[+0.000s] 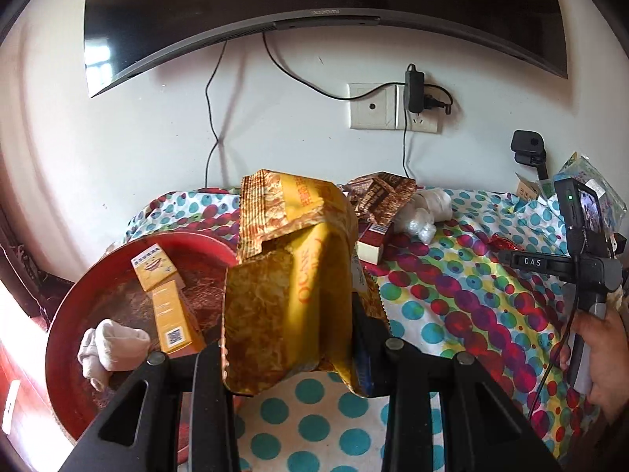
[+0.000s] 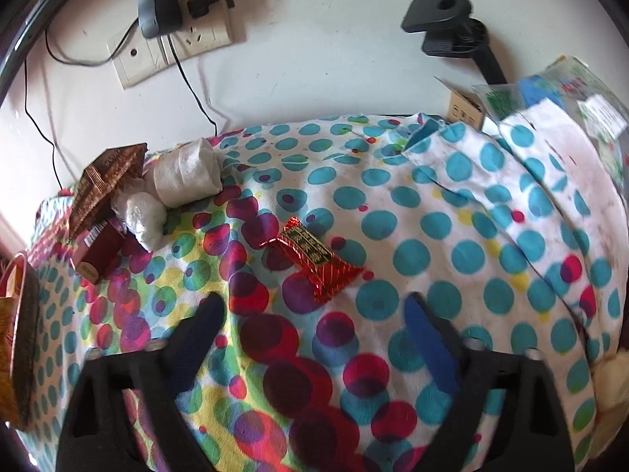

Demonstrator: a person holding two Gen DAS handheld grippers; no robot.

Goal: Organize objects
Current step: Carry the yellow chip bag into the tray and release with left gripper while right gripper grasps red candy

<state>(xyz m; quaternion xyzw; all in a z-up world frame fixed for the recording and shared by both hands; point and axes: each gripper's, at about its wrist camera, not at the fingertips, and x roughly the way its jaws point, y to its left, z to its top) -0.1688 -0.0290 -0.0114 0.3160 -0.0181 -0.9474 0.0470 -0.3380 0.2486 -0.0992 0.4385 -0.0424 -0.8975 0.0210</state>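
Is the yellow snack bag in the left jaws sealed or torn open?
Torn open: the yellow snack bag shows a ragged, flapping top edge.

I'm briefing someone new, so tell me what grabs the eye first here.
A crinkled yellow-gold foil snack bag fills the left view, clamped in the left tool beside a round red tray holding two yellow boxes. In the right view, a shiny red foil candy wrapper lies on the polka-dot cloth, ahead of the open right tool.
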